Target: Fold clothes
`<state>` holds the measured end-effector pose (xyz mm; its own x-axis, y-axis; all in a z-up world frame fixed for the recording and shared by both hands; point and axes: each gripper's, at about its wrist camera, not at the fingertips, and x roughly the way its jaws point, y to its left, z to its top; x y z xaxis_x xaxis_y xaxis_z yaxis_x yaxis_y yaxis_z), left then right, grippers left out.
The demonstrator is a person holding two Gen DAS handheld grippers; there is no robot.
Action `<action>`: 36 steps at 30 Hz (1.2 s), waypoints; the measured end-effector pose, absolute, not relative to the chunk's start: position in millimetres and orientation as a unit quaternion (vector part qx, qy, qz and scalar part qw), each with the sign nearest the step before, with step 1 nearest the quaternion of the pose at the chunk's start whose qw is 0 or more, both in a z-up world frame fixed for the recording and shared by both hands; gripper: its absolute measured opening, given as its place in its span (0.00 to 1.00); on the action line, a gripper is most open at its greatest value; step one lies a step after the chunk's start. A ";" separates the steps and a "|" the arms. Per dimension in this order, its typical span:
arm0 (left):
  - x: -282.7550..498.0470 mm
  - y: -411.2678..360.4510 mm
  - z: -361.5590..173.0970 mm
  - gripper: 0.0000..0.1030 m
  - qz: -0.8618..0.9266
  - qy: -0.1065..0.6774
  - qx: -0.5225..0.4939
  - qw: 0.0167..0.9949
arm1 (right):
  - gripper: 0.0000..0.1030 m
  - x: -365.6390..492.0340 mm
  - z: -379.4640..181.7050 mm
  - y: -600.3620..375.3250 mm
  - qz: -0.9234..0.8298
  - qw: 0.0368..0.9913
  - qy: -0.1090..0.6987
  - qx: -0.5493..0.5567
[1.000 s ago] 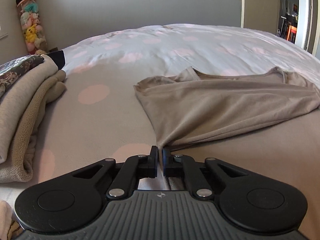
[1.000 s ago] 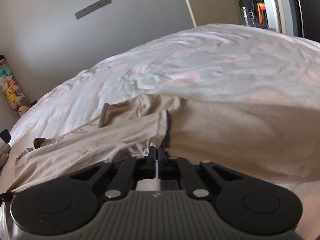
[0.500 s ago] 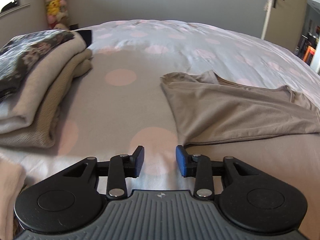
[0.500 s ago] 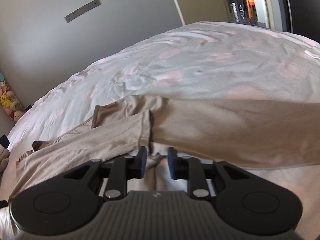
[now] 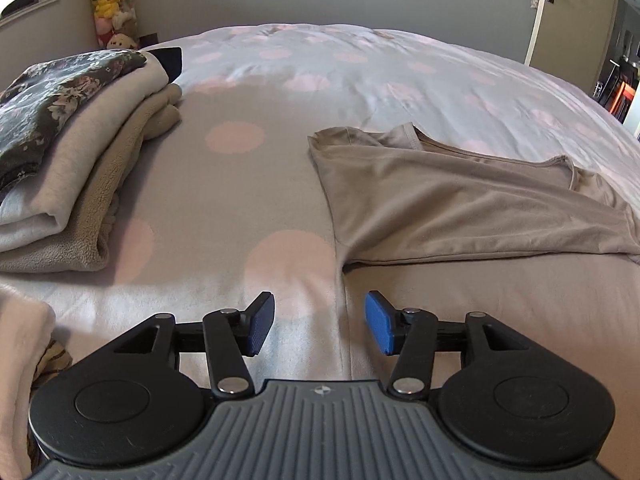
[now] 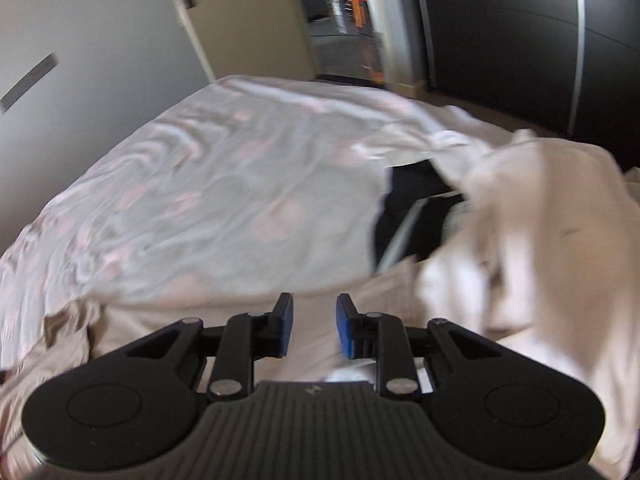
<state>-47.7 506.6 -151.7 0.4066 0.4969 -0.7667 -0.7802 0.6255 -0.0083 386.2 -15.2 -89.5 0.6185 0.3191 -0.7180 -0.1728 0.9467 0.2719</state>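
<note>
- Blue pads first, since they're the closest thing in view: my left gripper (image 5: 319, 327) has its jaws spread wide with nothing in them, hovering just above the bed (image 5: 224, 200).
- Right under and between those jaws is the near edge of the tan shirt (image 5: 460, 208), where its folded-over flap meets the layer underneath. So the shirt is lying flat on the duvet, ahead and to the right in the left wrist view, neckline at the far side, not touched by either pad.
- Off to the left, well apart from the shirt, sits a stack of folded clothes (image 5: 76, 160): fleecy beige at the bottom, pale grey on that, dark floral piece on top.
- Bottom left corner there's a bit of pale pink fabric (image 5: 20, 344), can't tell what it is.
- Further back it's just grey duvet with pink dots, then a column of plush toys (image 5: 114, 4) against the wall and a door (image 5: 576, 12) on the right.
- My right gripper (image 6: 314, 328) has its jaws open too, a narrower gap, empty. That view is pretty blurry.
- Below it is tan cloth, and to the right a heap of pale clothes (image 6: 540, 240) with something black (image 6: 412, 216) poking out from under it.
- Beyond that, rumpled duvet, then an open doorway and a dark wardrobe (image 6: 520, 40).
</note>
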 end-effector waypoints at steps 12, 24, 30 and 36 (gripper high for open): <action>-45.0 519.7 -156.7 0.47 0.403 0.374 -0.217 0.807 | 0.30 428.0 -133.1 -45.8 0.096 0.866 0.480 0.102; -36.6 521.7 -145.9 0.47 0.390 0.365 -0.210 0.819 | 0.04 401.8 -46.4 22.4 0.178 0.890 0.405 0.111; -39.0 529.3 -143.7 0.47 0.379 0.372 -0.222 0.818 | 0.04 380.6 34.6 85.6 0.250 0.902 0.340 0.094; -53.0 542.1 -137.5 0.47 0.377 0.351 -0.259 0.817 | 0.04 347.6 114.8 172.6 0.330 0.901 0.276 0.059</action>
